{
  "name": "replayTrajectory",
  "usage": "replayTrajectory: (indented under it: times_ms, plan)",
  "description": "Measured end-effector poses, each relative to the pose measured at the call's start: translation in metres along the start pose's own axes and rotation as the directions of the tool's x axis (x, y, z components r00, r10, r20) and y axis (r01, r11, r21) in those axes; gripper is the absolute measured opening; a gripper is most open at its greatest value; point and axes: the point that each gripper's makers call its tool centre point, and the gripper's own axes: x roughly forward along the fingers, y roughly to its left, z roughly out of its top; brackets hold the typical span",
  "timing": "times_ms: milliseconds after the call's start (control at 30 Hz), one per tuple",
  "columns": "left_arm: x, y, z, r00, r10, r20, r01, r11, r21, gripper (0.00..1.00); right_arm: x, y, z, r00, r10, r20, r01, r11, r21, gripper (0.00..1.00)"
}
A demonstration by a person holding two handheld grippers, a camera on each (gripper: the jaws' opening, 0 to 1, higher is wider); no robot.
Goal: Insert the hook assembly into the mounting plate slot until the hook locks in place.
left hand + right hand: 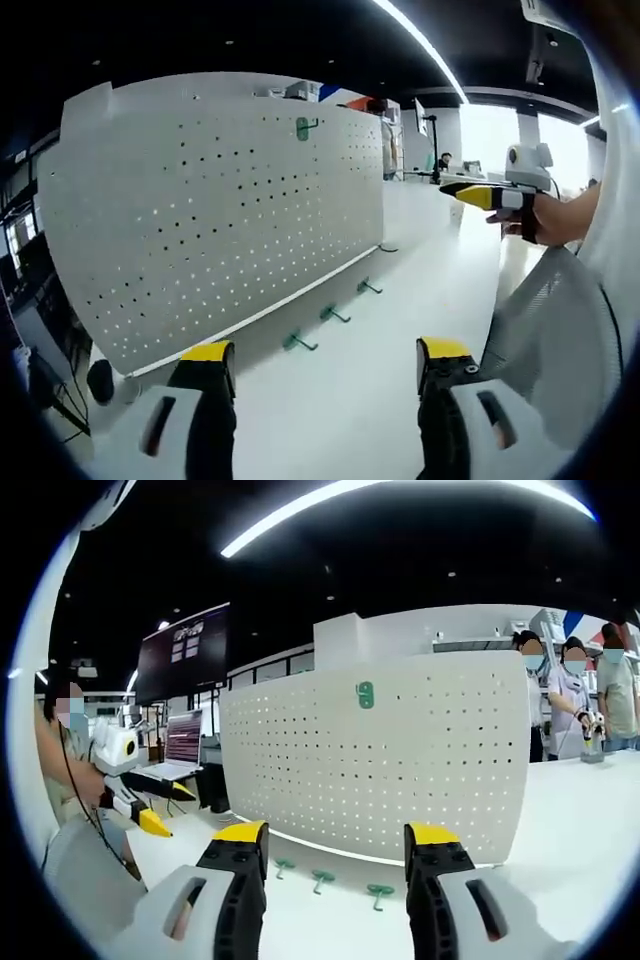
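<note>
Pegboard (210, 220), the white perforated mounting plate, stands upright on the white table (400, 330) and is the biggest thing in both views; one green hook (306, 127) already hangs near its top, seen too in the right gripper view (365, 694). Loose hooks lie on the table just in front of the plate's base: three in a row in the right gripper view (285, 865) (322, 877) (379, 891), and the left gripper view shows them at (297, 343), (334, 314), (369, 286). Left gripper (325, 365) is spread w/ nothing between its jaws; right gripper (335, 845) likewise spread and empty, hovering near the table, apart from the hooks. Right gripper also enters the left gripper view from the right (480, 195), held by a hand (550, 215). Nothing picked up yet, so the task looks barely begun. Risks, as judged: hooks are small and lie flat, so a pinch could skid one away or grab it skewed; a skewed hold would miss the holes or leave the hook half-seated, not locked. Pushing hard w/o bracing could tip or shove the plate. Swinging either gripper wide could also drop hooks or plate out of sight.
</note>
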Motion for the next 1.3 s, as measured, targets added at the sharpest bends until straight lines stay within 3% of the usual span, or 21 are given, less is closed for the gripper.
replayTrajectory:
  times_ms: [500, 600, 1000, 1133, 1300]
  plan:
    - [0.011, -0.007, -0.005, 0.990, -0.111, -0.088, 0.115, 0.992, 0.046, 0.76, 0.001, 0.000, -0.001, 1.000, 0.001, -0.006, -0.001, 1.000, 0.001, 0.53]
    - [0.013, -0.009, -0.010, 0.981, -0.134, -0.140, 0.152, 0.980, 0.126, 0.77, 0.001, 0.000, -0.001, 1.000, 0.000, -0.010, 0.000, 1.000, 0.004, 0.53]
    - [0.021, -0.011, -0.015, 0.956, -0.199, -0.218, 0.239, 0.955, 0.174, 0.77, 0.000, -0.002, -0.002, 1.000, -0.008, -0.010, 0.008, 1.000, 0.004, 0.52]
    - [0.024, -0.012, -0.020, 0.935, -0.237, -0.264, 0.289, 0.941, 0.177, 0.77, -0.001, -0.004, -0.001, 1.000, -0.018, -0.008, 0.018, 1.000, 0.007, 0.52]
    - [0.029, -0.014, -0.021, 0.924, -0.256, -0.286, 0.316, 0.930, 0.189, 0.77, -0.001, -0.006, -0.003, 1.000, -0.023, -0.011, 0.024, 1.000, 0.010, 0.52]
